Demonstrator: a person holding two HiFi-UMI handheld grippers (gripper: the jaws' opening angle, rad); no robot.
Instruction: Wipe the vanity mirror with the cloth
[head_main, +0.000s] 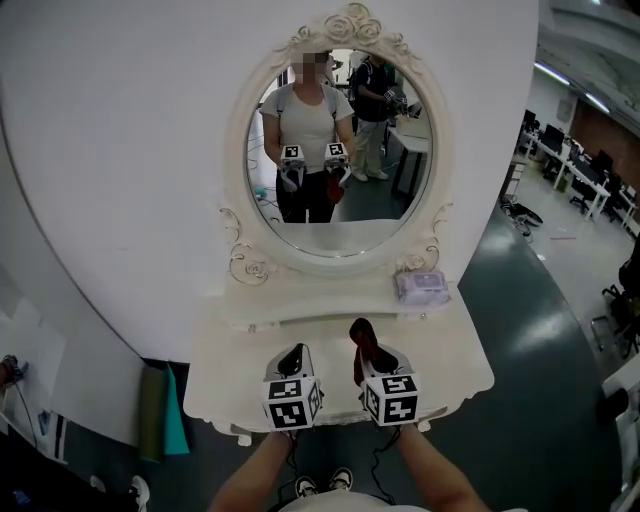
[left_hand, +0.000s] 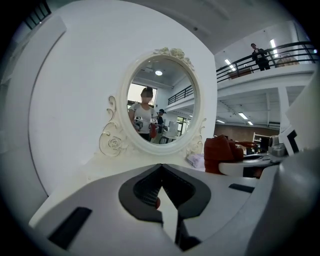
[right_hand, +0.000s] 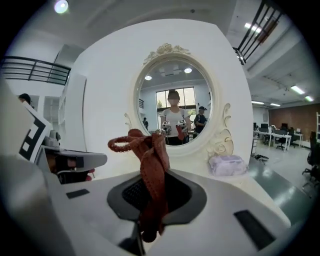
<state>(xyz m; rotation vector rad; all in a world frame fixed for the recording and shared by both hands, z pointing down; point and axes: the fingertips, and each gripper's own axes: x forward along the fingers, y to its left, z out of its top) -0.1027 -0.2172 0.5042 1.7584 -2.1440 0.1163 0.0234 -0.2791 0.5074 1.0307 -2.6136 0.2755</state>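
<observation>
The white counter (head_main: 235, 372) stands on dark office floor (head_main: 525, 400). The right hand-held gripper (head_main: 370, 360) pinches the cloth (right_hand: 152, 167); the left hand-held gripper (head_main: 296, 360) is closed, empty.

Obstacle: wipes pack (head_main: 421, 286) below mirror (head_main: 340, 150), rt

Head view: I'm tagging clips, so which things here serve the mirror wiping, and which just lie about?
For the job: vanity mirror; red cloth, gripped in the right claw.
Lying about: pale packet on the vanity shelf.
</observation>
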